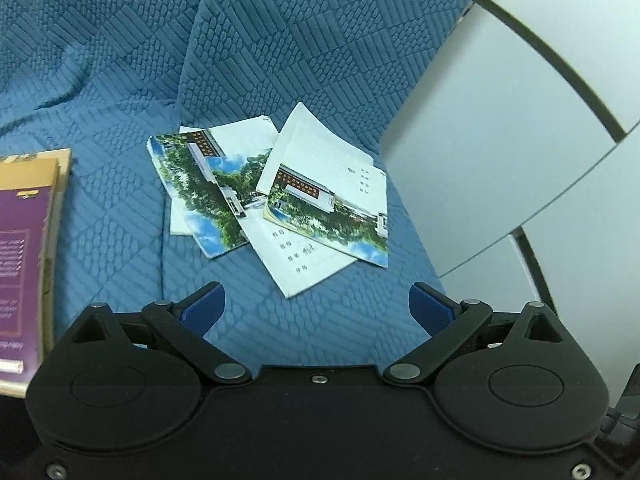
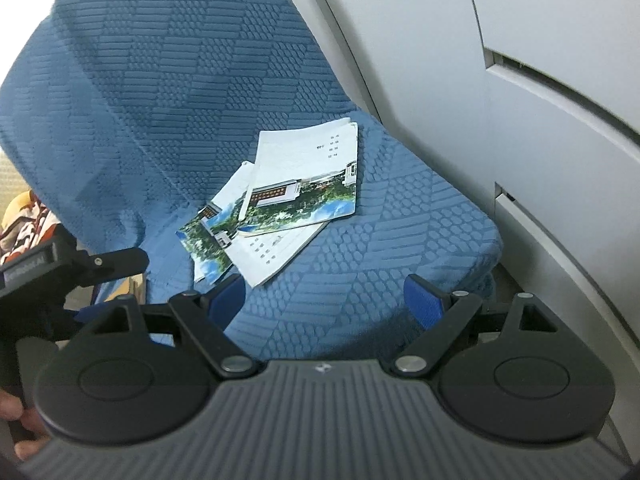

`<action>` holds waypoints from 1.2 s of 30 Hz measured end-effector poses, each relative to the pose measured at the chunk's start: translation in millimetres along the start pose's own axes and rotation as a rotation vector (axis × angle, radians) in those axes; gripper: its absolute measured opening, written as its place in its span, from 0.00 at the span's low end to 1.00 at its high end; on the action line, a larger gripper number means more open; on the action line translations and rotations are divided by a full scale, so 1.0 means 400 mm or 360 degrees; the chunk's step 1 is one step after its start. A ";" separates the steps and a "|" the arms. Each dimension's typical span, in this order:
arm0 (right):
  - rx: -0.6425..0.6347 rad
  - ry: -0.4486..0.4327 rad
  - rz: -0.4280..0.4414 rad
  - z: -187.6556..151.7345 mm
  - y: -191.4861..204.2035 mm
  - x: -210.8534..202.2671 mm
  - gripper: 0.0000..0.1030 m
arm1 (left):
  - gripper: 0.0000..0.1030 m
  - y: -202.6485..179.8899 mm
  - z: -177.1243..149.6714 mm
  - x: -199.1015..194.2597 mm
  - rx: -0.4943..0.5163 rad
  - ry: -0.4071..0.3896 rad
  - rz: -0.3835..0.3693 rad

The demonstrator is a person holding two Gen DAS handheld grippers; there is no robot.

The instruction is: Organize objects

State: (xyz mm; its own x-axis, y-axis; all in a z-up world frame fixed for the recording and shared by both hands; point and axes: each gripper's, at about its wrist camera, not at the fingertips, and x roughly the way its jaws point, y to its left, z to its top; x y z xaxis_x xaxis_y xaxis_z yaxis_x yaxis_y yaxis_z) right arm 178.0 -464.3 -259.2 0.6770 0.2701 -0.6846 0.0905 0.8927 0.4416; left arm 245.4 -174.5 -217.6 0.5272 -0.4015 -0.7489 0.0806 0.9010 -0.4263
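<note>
The sofa cover [image 1: 120, 200] is teal blue, embossed with blocks of ribs and pebbled dots. The booklets [image 1: 280, 200] are white with green trees, blue sky and a red-lettered building. The box [image 1: 20, 248] is purple edged in tan. The wall panels [image 2: 540, 100] are pale grey.

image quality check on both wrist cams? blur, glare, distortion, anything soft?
Left wrist view: strong fisheye bend in the white panels; notebooks fairly sharp, the purple book at the left edge smeared; even light, no glare. Right wrist view: same barrel curve on the grey wall; notebooks slightly soft; top left corner blown out white; soft shadow on the blue seat cover.
</note>
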 end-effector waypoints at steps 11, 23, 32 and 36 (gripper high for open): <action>0.0063 0.0043 0.0026 0.070 -0.047 0.157 0.85 | 0.90 0.015 0.060 0.207 -0.0036 0.0106 -0.0008; 0.0144 0.0104 0.0050 0.125 -0.094 0.335 0.52 | 0.66 0.068 0.122 0.347 -0.0096 0.0140 -0.0030; 0.0213 0.0129 0.0146 0.142 -0.125 0.415 0.30 | 0.46 0.097 0.140 0.421 -0.0160 0.0107 -0.0051; 0.0339 0.0176 0.0228 0.155 -0.149 0.432 0.23 | 0.33 0.122 0.152 0.426 -0.0232 0.0086 -0.0039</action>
State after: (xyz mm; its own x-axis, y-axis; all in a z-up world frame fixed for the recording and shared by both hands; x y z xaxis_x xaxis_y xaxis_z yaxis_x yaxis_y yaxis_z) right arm 334.8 -493.1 -368.0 0.6111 0.4362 -0.6606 0.1592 0.7497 0.6423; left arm 390.8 -189.1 -335.2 0.4800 -0.4352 -0.7617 -0.0329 0.8588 -0.5113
